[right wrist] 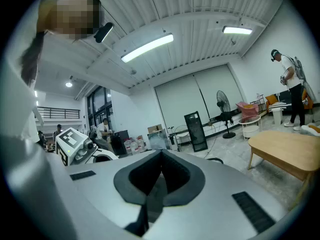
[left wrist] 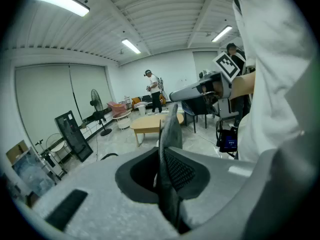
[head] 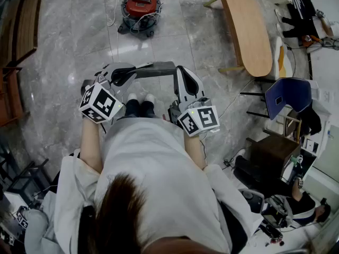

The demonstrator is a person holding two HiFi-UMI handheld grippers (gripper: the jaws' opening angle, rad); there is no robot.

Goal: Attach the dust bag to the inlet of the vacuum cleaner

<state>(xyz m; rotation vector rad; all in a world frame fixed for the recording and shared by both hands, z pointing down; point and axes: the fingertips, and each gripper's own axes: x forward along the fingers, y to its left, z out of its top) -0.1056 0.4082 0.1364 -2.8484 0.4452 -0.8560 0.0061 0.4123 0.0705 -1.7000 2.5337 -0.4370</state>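
Left gripper (left wrist: 172,116): jaws pressed together, nothing between them. Its own view shows the two fingers edge-on with one mesh pad showing.
Right gripper (right wrist: 159,181): jaws fully together too, empty.

Both are held close in front of the person's torso (head: 153,152), centre of the head view. The left marker cube (head: 98,103) is at centre left and the right marker cube (head: 198,119) at centre right, with the gripper noses near each other just above. Each gripper catches the other: the right one sits upper right in the left gripper view, and the left one's cube is at mid left in the right gripper view.

Vacuum cleaner (head: 142,4): red, on the grey marble floor (head: 69,46) at top centre of the head view, hose and cord looped round it. It is well apart from both grippers, and neither touches it.

Surroundings: wooden table (head: 246,28) upper right, blue chair (head: 288,95) at the right edge. A standing fan (right wrist: 222,106) and a bystander (right wrist: 290,91) are in the right gripper view's background.
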